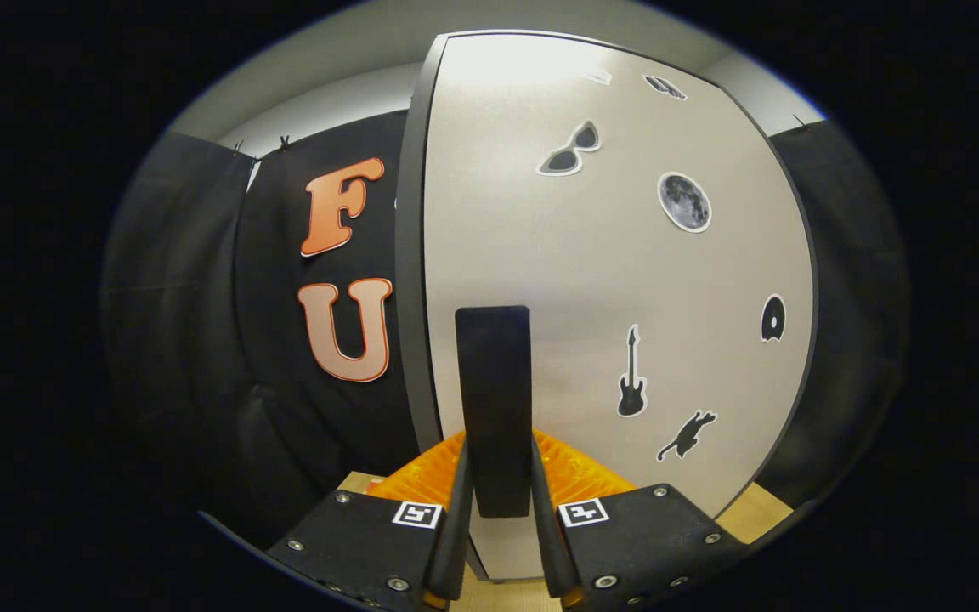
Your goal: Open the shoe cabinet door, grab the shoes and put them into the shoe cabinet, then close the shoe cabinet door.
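The shoe cabinet door (608,280) is a pale panel with a dark edge, standing right in front of me and covered with small stickers. A black upright handle (494,391) is fixed to it near its left edge. My gripper (496,476) is shut on this handle, with one finger on each side of its lower part. The door stands closed or close to it; I cannot tell which.
The black booth cloth (200,323) hangs to the left and right of the cabinet. A strip of light wooden floor (761,510) shows below the door on the right.
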{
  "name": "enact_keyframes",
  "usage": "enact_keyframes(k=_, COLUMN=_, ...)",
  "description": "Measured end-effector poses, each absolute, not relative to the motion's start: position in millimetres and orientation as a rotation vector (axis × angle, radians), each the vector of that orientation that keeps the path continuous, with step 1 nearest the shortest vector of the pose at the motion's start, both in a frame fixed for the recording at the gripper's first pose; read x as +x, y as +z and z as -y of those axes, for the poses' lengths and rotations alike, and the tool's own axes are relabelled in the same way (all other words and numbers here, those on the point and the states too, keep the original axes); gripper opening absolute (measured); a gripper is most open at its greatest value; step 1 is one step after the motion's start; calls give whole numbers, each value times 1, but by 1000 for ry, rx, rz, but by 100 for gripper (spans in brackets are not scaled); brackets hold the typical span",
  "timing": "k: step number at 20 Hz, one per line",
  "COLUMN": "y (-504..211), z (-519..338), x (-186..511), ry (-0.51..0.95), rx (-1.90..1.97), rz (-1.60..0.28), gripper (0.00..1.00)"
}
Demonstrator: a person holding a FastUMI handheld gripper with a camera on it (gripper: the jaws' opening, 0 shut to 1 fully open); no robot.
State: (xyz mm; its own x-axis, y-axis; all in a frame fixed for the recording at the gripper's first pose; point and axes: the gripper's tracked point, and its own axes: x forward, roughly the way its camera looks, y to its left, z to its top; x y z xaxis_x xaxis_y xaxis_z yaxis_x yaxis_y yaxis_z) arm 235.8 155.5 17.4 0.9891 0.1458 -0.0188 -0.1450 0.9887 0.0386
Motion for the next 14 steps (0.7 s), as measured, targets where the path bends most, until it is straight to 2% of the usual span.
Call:
enact_keyframes(k=5, y=19, z=-149, x=212, ry=171, rx=39, rz=-25, gripper=29)
enact_keyframes(k=14, y=15, z=-108, x=146, ry=140, rx=69, rz=-31, gripper=23)
